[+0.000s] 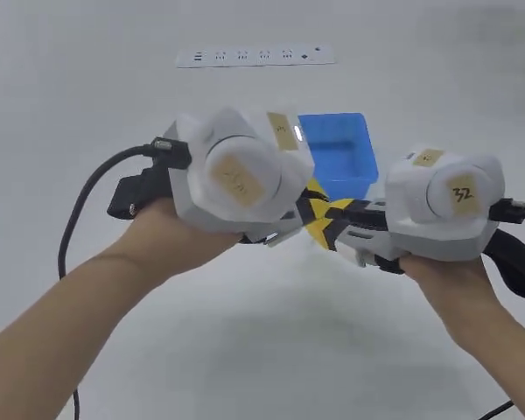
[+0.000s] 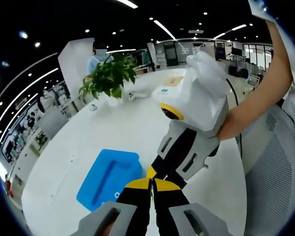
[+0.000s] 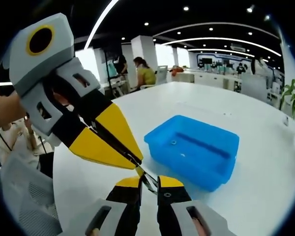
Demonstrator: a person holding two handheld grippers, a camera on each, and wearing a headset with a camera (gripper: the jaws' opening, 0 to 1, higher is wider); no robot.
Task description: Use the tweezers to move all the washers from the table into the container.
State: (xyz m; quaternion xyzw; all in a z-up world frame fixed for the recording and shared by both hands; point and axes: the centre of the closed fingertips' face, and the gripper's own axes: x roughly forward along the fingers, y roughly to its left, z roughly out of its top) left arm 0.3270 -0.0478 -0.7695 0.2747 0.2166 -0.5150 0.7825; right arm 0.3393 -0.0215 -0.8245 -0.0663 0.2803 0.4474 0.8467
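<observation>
My left gripper (image 2: 151, 184) has its yellow-tipped jaws pressed together on the tweezers (image 3: 143, 173), whose thin metal end projects past the jaw tips. My right gripper (image 3: 148, 183) meets it tip to tip, with its jaws drawn to a narrow gap and the tweezers' end lying in that gap. I cannot tell whether those jaws actually grip it. The blue container (image 3: 206, 164) sits on the white table (image 3: 265, 123) just beyond the jaw tips, with small washers (image 3: 173, 142) on its floor.
</observation>
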